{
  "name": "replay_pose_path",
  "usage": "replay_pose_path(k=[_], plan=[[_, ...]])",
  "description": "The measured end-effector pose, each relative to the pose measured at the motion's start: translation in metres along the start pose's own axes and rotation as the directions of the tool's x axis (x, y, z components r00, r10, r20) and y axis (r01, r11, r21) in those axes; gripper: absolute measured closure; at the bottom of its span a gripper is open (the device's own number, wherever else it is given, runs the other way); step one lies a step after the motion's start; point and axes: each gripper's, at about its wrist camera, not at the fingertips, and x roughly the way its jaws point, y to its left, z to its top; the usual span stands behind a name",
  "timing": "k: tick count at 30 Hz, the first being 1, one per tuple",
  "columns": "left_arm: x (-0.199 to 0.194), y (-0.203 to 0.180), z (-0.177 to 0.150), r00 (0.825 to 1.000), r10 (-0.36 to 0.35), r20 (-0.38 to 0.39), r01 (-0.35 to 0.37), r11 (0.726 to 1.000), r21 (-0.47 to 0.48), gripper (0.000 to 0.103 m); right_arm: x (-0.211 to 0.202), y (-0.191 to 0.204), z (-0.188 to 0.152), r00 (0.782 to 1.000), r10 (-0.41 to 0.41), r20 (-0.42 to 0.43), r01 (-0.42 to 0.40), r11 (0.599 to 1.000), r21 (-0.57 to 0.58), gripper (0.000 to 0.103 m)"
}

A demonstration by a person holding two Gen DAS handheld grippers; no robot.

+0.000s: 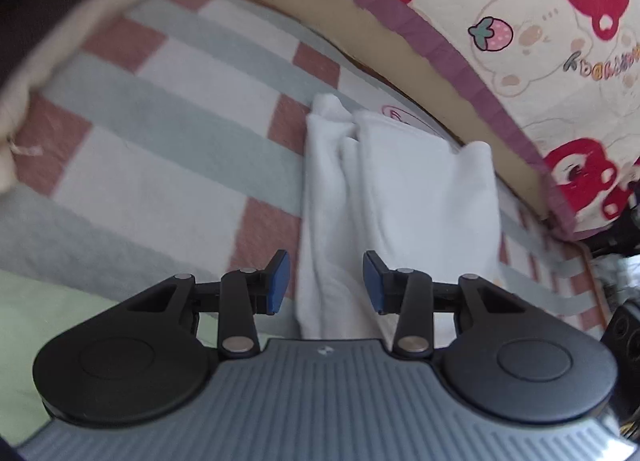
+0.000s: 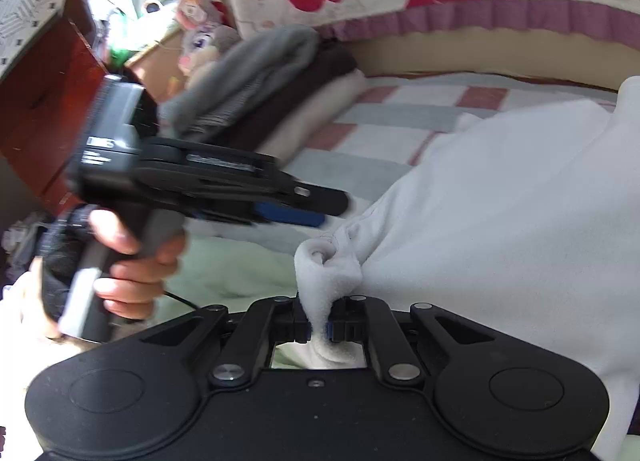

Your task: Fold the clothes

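Checked bed blanket [image 1: 168,149] carries white garment [image 1: 400,189], lying crumpled. Right gripper [image 2: 319,327] jaws pinch a bunched edge of it. Left gripper [image 1: 326,281] jaws part-open, straddling cloth without pressing. Folded pile [image 2: 280,81] behind.

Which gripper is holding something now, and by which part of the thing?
The right gripper is shut on a bunched edge of the white garment. The left gripper holds nothing: its jaws stand apart over the cloth, not pressing it.
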Motion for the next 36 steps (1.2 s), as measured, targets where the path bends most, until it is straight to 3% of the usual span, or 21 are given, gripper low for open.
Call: replay_pose_path(k=[5,8,13,15,16,20,25,26,27,28,31,34,36], plan=[[0.007,0.012,-0.003,0.996,-0.077,-0.054,0.074,0.995,-0.062,0.064,0.015,0.005,-0.005,0.994,-0.090,-0.067,0.086,0.995,-0.057,0.094],[0.013,0.013,-0.004,0.985,-0.149,-0.083,0.141,0.985,-0.099,0.064,0.012,0.013,-0.005,0.993,-0.118,-0.030,0.115,0.991,-0.073,0.094],[0.029,0.006,-0.005,0.971,-0.210,-0.114,0.197,0.973,-0.120,0.059,0.007,0.025,-0.003,0.989,-0.150,0.010,0.150,0.978,-0.147,0.093],[0.036,0.001,-0.004,0.972,-0.202,-0.118,0.193,0.978,-0.080,0.067,0.008,0.027,-0.003,0.986,-0.165,0.010,0.164,0.969,-0.183,0.093],[0.040,-0.002,-0.004,0.973,-0.195,-0.119,0.190,0.980,-0.055,0.087,0.005,0.027,-0.004,0.985,-0.173,0.008,0.171,0.965,-0.199,0.090],[0.038,-0.023,-0.015,0.993,-0.063,-0.099,0.078,0.985,0.153,0.090,-0.054,0.014,-0.023,0.960,-0.278,0.018,0.272,0.923,-0.272,0.088],[0.037,-0.025,-0.014,0.995,-0.052,-0.090,0.065,0.986,0.153,0.090,-0.127,-0.033,-0.057,0.860,-0.510,0.008,0.507,0.852,-0.130,0.078],[0.038,-0.026,-0.013,0.995,-0.050,-0.089,0.063,0.986,0.154,0.090,-0.136,-0.039,-0.062,0.853,-0.521,0.009,0.520,0.849,-0.093,0.078],[0.038,-0.026,-0.014,0.995,-0.047,-0.089,0.061,0.986,0.157,0.090,-0.138,-0.039,-0.066,0.860,-0.511,0.008,0.509,0.857,-0.081,0.078],[0.040,-0.026,-0.014,0.995,-0.040,-0.090,0.054,0.985,0.163,0.090,-0.137,-0.039,-0.070,0.868,-0.497,0.001,0.496,0.865,-0.081,0.069],[0.043,-0.028,-0.017,0.996,-0.025,-0.090,0.040,0.983,0.177,0.090,-0.120,-0.030,-0.077,0.879,-0.475,-0.025,0.468,0.873,-0.138,0.056],[0.037,-0.033,-0.019,0.999,-0.023,-0.045,0.032,0.976,0.214,0.092,-0.099,-0.030,-0.083,0.856,-0.515,-0.041,0.501,0.847,-0.175,0.055],[0.020,-0.043,-0.019,0.999,-0.026,0.041,0.015,0.968,0.250,0.093,-0.093,-0.036,-0.085,0.847,-0.531,-0.033,0.520,0.839,-0.157,0.055]])
